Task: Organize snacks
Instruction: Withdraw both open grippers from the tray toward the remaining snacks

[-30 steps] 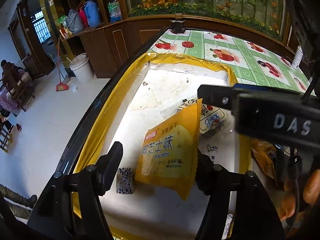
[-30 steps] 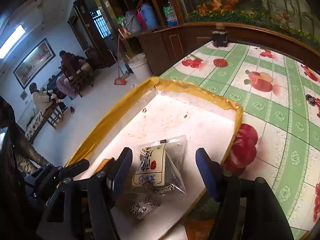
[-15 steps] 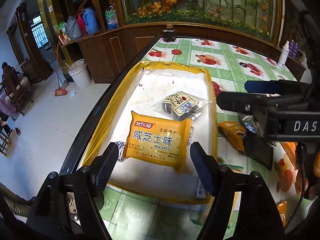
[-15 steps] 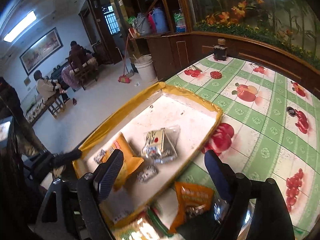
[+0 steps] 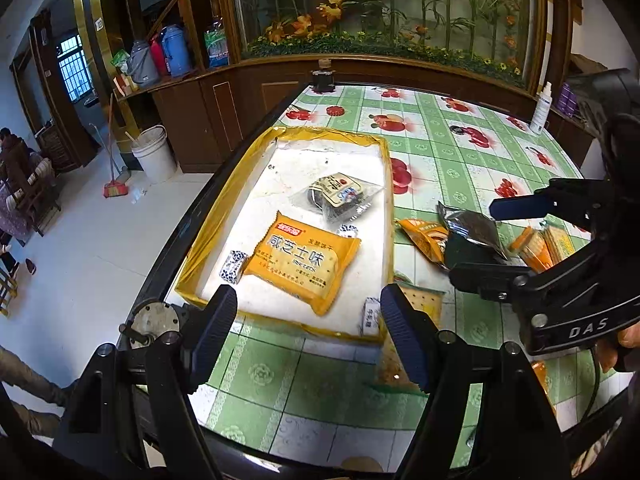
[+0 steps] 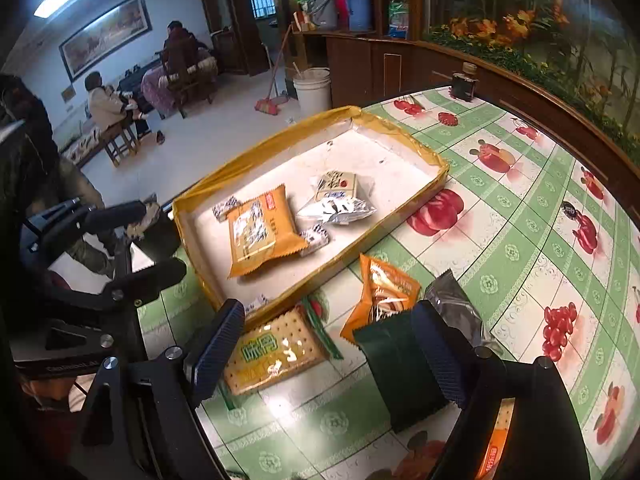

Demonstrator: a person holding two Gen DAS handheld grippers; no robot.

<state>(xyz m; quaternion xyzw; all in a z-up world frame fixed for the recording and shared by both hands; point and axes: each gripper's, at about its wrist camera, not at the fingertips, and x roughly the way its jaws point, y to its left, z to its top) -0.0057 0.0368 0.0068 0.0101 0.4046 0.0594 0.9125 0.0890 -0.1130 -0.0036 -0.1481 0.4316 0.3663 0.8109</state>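
Both claws tilt down over the surface (image 5: pixel 460 152), spread wide and empty, their jaws having just been opening: left claw (image 5: pixel 308 336), right claw (image 6: pixel 328 344). A yellow biscuit packet (image 5: pixel 304 266) lies flat in the tray (image 5: pixel 208 236).

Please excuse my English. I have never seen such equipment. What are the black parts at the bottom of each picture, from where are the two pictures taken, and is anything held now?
No robot here: a person holds a hand gripper in each hand, each with a camera looking along its two fingers. One picture is from the left gripper, the other from the right gripper. Both sets of jaws are open and hold nothing; the right has just been opening. On the tablecloth stands a yellow-rimmed tray with a yellow biscuit pack, a clear packet and small candies. Beside the tray lie a cracker pack, an orange packet and a dark green packet.
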